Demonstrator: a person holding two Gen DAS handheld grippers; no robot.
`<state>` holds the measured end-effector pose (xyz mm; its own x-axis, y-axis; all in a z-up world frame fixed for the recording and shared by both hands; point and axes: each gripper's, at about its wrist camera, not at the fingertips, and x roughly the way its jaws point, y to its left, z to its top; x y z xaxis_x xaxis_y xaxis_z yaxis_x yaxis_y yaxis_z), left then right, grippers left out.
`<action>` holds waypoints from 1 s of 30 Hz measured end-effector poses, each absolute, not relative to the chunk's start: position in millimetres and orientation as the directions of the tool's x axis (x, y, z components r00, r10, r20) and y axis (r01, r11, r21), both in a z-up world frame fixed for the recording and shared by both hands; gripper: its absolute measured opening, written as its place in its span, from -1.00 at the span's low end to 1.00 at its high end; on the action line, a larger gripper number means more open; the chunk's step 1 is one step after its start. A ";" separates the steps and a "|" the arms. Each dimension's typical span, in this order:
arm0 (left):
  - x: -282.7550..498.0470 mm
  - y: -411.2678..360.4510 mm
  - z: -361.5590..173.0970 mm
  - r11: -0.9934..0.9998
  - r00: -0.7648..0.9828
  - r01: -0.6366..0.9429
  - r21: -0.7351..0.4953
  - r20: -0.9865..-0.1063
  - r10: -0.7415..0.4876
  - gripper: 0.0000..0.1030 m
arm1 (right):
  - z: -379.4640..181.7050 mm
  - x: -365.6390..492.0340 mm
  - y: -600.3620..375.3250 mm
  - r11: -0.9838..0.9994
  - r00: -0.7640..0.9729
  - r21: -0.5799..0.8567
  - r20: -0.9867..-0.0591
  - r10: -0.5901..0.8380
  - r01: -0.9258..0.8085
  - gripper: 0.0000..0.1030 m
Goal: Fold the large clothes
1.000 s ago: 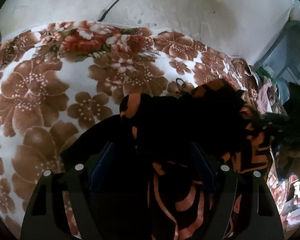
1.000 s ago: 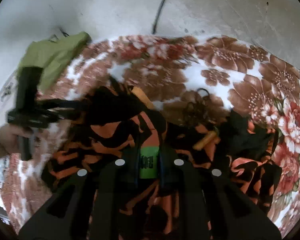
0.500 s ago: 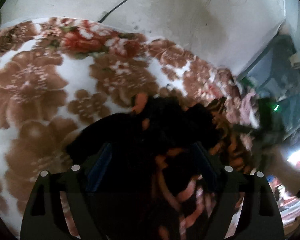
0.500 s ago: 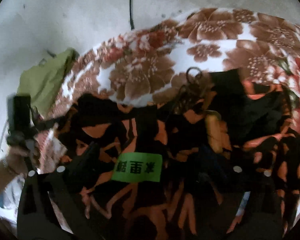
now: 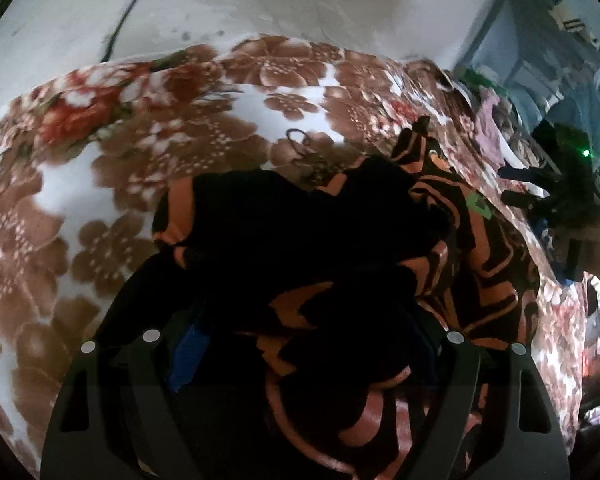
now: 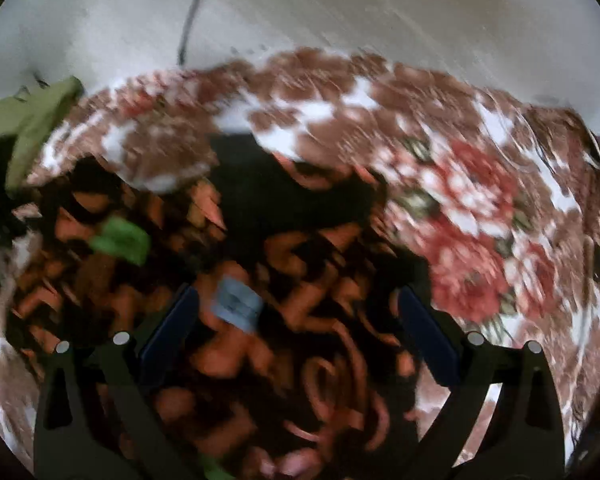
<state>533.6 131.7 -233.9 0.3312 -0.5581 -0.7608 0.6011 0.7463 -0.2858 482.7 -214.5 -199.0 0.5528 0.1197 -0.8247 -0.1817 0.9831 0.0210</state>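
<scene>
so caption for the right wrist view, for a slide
Open right gripper above the black-and-orange garment on a floral blanket.

No legible text showing.
Green tag on the black-and-orange garment, left of the right tongs' fingers, is blurring out; grey label likewise.

One black-and-orange garment is lying on one floral blanket. One green tag and one grey label are showing on the garment. One green cloth is lying left of the garment. Two grippers are hovering over the garment.
</scene>
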 end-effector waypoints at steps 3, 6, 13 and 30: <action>536.1 127.3 -238.0 0.761 0.327 0.585 -0.279 -0.778 -0.537 0.24 | -217.2 481.6 -232.0 0.990 0.522 0.020 -0.848 0.090 -0.137 0.91; 536.8 128.8 -241.4 0.787 0.329 0.550 -0.278 -0.794 -0.510 -0.28 | -227.5 477.4 -245.8 0.993 0.509 0.029 -0.857 0.083 -0.112 0.91; 510.6 130.4 -205.4 0.865 0.416 0.467 -0.183 -0.818 -0.398 -0.66 | -228.6 481.3 -244.7 0.991 0.529 -0.062 -0.848 0.010 -0.118 0.91; 528.8 100.1 -233.7 0.917 0.418 0.346 0.200 -0.908 0.040 -0.57 | -274.4 496.2 -296.0 0.997 0.462 -0.062 -0.886 -0.036 -0.040 0.91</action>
<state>528.8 100.1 -233.7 0.4178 0.0404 -0.9076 0.3456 0.9168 0.1999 496.2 -296.0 -274.4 0.4624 -0.0362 -0.8860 -0.0399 0.9973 -0.0616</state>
